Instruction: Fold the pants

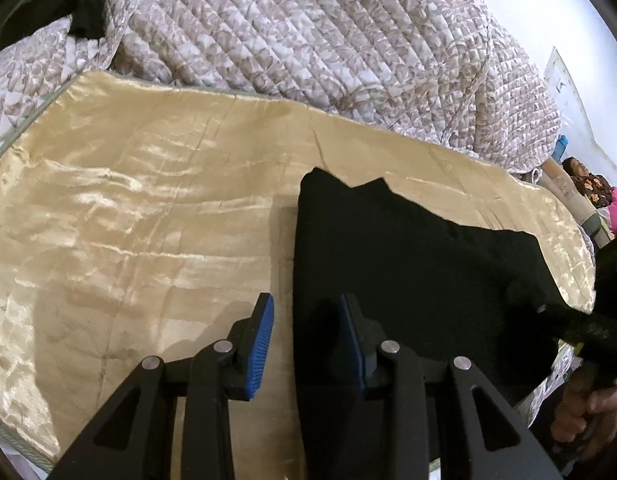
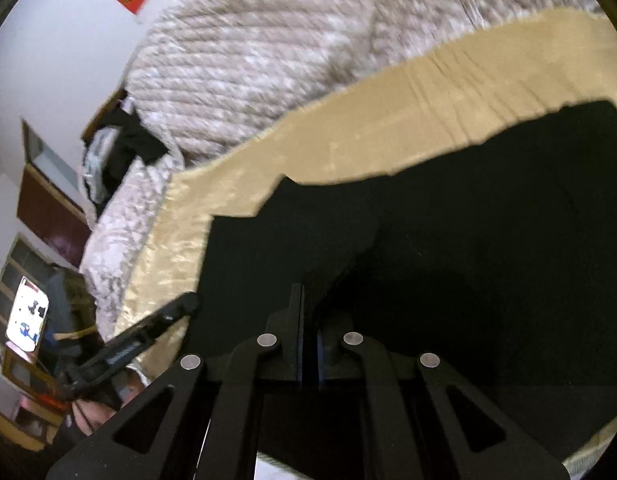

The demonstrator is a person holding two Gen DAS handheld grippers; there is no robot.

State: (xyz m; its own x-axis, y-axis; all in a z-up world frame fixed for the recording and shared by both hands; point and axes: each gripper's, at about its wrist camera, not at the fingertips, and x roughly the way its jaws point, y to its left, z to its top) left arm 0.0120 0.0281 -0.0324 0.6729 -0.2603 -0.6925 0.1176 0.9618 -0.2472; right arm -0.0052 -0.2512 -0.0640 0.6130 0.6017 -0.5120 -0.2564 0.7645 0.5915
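On the left, the left gripper (image 1: pixel 306 344) hangs just above the gold satin sheet (image 1: pixel 128 208), and its two blue-padded fingers (image 1: pixel 261 346) are spread apart with nothing between them. It stands across the left edge of the pants (image 1: pixel 408 264): one finger is over the bare sheet, the other is already over the black cloth. This edge runs away from the gripper, from near to far, so the jaws are astride it and need only to go down and close.

The pants are one black garment, lying flat on the near right part of the sheet. In the left wrist view their long axis seems to go from the near left to the right, where the cloth reaches the sheet's edge. I judge they are already folded at least once, because the shape is compact, but the black cloth hides the layers.

On the right, the right gripper (image 2: pixel 309 336) has its fingers pressed together. They are low against the pants (image 2: pixel 448 220), and they seem to pinch a fold of cloth, though dark on dark makes this uncertain. The left gripper (image 2: pixel 160 320) shows at the left of this view, near the cloth's edge.

Count: one pants, two grippers, one sheet, one quilt (image 1: pixel 308 28) behind.
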